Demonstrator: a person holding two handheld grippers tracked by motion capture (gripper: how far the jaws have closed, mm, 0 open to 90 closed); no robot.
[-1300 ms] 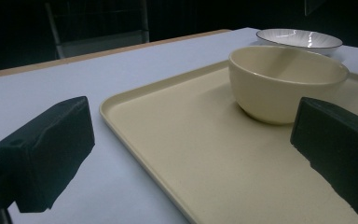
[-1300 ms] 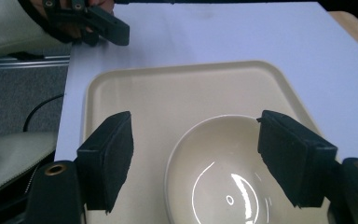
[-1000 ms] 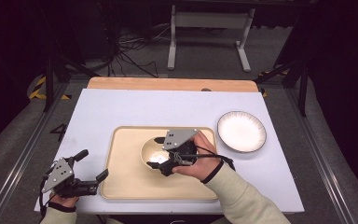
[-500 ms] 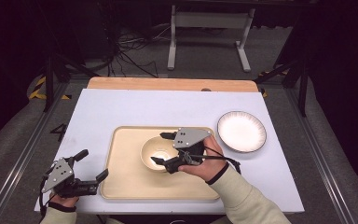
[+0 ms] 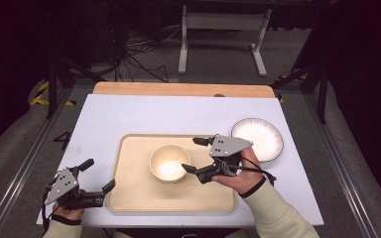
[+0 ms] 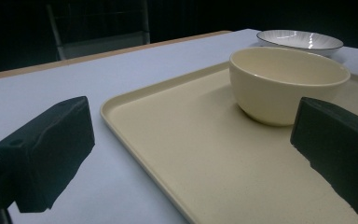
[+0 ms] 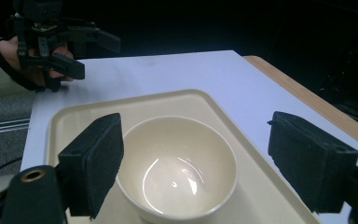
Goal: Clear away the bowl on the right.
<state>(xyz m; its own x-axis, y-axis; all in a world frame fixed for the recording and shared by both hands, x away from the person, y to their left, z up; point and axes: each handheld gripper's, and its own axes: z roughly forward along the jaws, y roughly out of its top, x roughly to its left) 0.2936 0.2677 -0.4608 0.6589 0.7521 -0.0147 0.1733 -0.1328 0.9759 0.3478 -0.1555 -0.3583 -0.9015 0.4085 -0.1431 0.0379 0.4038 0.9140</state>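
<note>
A cream bowl (image 5: 169,162) stands upright and empty in the middle of a cream tray (image 5: 129,198). My right gripper (image 5: 191,154) hovers just right of the bowl, open, its jaws pointing at the rim without touching it. Seen from the right gripper view, the bowl (image 7: 177,172) lies below and between the spread jaws of that gripper (image 7: 203,158). My left gripper (image 5: 99,174) rests open on the table at the tray's front left corner. In the left gripper view, the tray (image 6: 177,140) and the bowl (image 6: 284,84) lie ahead of this gripper (image 6: 191,140).
A white plate (image 5: 257,139) with a dark rim lies on the table right of the tray, behind my right hand. The white tabletop (image 5: 144,116) ends in a wooden strip (image 5: 178,89) at the far side. Stand legs and cables are on the floor beyond.
My right gripper has drawn back to the right from the bowl's rim, and its jaws now stand apart. The bowl stays put on the tray. The left gripper has not moved.
</note>
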